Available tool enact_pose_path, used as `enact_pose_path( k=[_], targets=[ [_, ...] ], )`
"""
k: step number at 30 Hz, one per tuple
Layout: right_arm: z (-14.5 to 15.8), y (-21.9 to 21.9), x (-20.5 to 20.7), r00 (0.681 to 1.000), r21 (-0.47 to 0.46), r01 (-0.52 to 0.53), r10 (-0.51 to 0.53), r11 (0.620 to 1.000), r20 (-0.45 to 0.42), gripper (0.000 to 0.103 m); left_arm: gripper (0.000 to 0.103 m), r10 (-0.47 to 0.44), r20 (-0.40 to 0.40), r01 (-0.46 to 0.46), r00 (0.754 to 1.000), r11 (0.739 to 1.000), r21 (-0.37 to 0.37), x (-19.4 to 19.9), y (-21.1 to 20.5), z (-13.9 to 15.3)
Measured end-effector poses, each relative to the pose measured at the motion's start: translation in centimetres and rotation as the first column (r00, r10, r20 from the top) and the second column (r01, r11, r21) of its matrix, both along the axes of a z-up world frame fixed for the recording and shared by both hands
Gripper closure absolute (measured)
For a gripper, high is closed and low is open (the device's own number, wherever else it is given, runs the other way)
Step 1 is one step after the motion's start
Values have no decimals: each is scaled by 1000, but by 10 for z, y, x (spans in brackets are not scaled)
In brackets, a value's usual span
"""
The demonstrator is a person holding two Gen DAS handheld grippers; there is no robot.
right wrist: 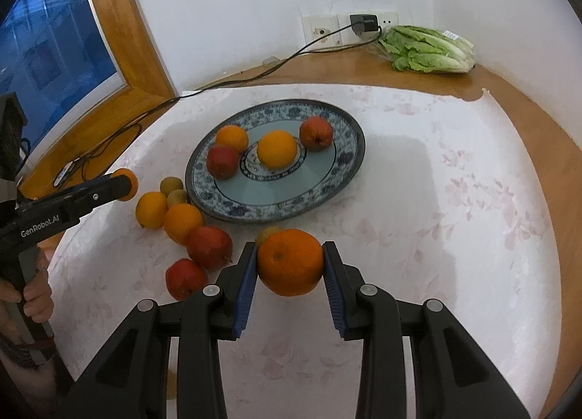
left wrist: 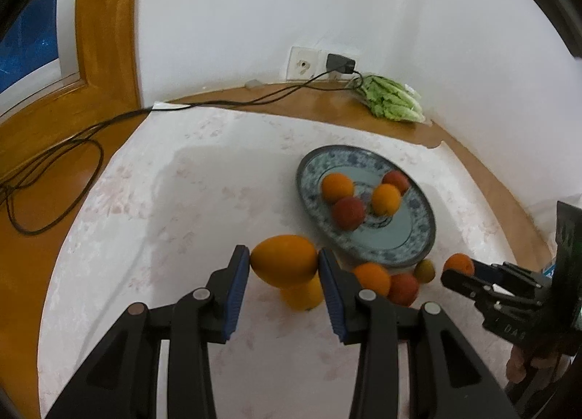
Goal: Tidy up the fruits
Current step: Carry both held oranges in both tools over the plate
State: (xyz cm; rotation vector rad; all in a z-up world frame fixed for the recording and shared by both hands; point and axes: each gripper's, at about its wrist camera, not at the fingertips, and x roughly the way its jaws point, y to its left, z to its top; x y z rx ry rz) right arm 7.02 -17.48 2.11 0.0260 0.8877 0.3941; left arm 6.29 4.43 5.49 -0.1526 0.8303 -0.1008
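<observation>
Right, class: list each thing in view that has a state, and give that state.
Left gripper: shut on an orange, held above the cloth.
Right gripper: shut on an orange.
Plate: on the cloth, holding two oranges and two red fruits.
Loose fruit: on the cloth beside the plate.
Charger: plugged into the wall socket.
Lettuce: lying on the wooden ledge.

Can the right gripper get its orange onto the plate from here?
Probably yes. The right gripper is shut on an orange, and the plate lies just ahead with nothing between them. Its near half is bare; the four fruits sit toward the far side. The left gripper is off to the side.
</observation>
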Motion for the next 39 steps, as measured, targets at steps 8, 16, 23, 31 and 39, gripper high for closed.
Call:
enact_pose_path(
  k=[8,16,23,31,39],
  targets=[
    [12,0,12,1000,-12,-1,1,1000,27,67,62,-40,2,40,999,999,2,15,-30,3],
    [11,2,37,1000,-28,-2,2,1000,31,67,62,-57,-11,58,998,998,40,29,-60,-4],
    [3,3,60,1000,-51,-3,4,999,24,67,62,-56,-36,58,998,996,62,40,-71,-18],
    [-1,4,75,1000,-75,1,2,997,32,67,62,-52,-51,55,997,997,60,49,-74,-24],
    [-1,3,82,999,-76,2,0,997,36,67,62,-50,-57,54,997,997,61,53,-73,-25]
  ],
)
